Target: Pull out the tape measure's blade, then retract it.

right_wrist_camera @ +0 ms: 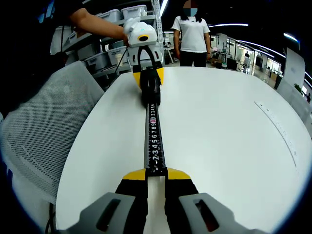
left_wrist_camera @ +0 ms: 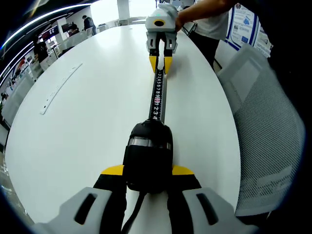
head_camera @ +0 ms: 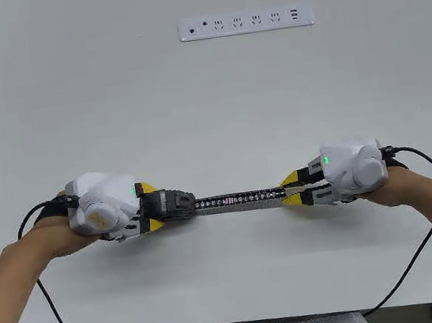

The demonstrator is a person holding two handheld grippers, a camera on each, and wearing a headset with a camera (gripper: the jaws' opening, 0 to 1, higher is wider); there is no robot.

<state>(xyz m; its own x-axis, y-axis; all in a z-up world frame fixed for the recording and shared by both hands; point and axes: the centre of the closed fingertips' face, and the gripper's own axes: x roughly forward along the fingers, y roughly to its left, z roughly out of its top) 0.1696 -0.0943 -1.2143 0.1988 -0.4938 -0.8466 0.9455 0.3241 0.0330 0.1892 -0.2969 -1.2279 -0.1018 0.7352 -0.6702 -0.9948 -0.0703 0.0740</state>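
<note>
A black tape measure case lies on the white table, clamped between the yellow-tipped jaws of my left gripper. In the left gripper view the case sits between the jaws. Its black blade with white numerals runs across to my right gripper, which is shut on the blade's end. In the right gripper view the blade stretches from my jaws to the case held by the left gripper. The right gripper is at the blade's far end in the left gripper view.
A white power strip is set into the table at the far side. A grey mesh chair stands at the table's near edge. A person stands beyond the table. Cables trail from both grippers off the front edge.
</note>
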